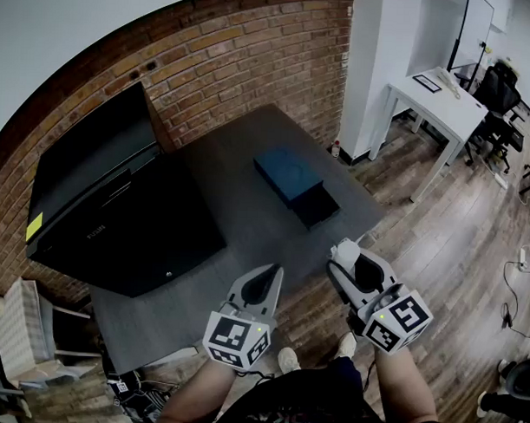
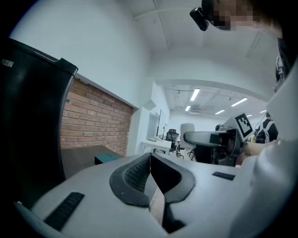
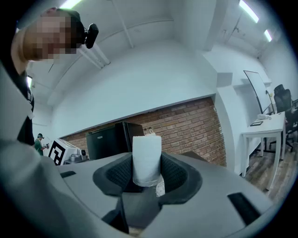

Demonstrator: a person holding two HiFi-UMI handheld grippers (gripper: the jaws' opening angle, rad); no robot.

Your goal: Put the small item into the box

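Right gripper (image 1: 350,263) pinching the small white item (image 3: 146,158), held off the bench (image 1: 235,210).
Item sits upright between its pads, near the bench's front edge. Blue box (image 1: 294,183) sits on the bench, apart from both grippers. Left gripper (image 1: 270,276) pressed together, nothing in it.

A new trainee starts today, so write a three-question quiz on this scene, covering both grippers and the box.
1. True or false: the left gripper holds the white item.
2. The blue box lies on: A the floor; B the grey table; C the white desk.
3. Fill in: the right gripper is shut on the ____.
Key: 1 false; 2 B; 3 white item.
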